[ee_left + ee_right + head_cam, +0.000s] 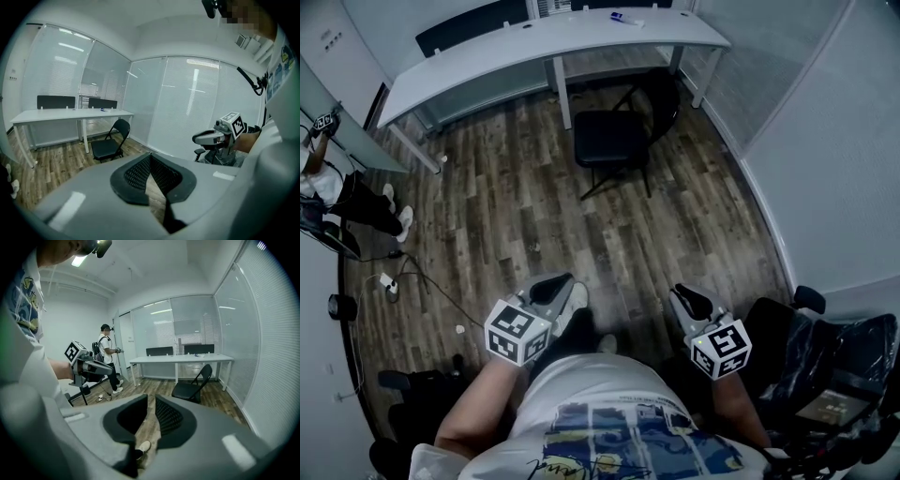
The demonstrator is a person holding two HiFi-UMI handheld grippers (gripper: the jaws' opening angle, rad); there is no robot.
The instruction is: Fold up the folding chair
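Note:
The black folding chair (609, 141) stands unfolded on the wood floor in front of the white desk, far from both grippers. It also shows small in the left gripper view (108, 145) and in the right gripper view (191, 389). My left gripper (558, 281) is held low near my body, shut, with nothing in it (150, 159). My right gripper (686, 298) is level beside it, its jaws a narrow gap apart with nothing between them (151, 401). Both point toward the chair.
A long white desk (553, 37) runs along the back wall. A person (337, 187) stands at the far left, with cables (403, 277) on the floor nearby. Black equipment (825, 366) sits at my right. Glass walls close the right side.

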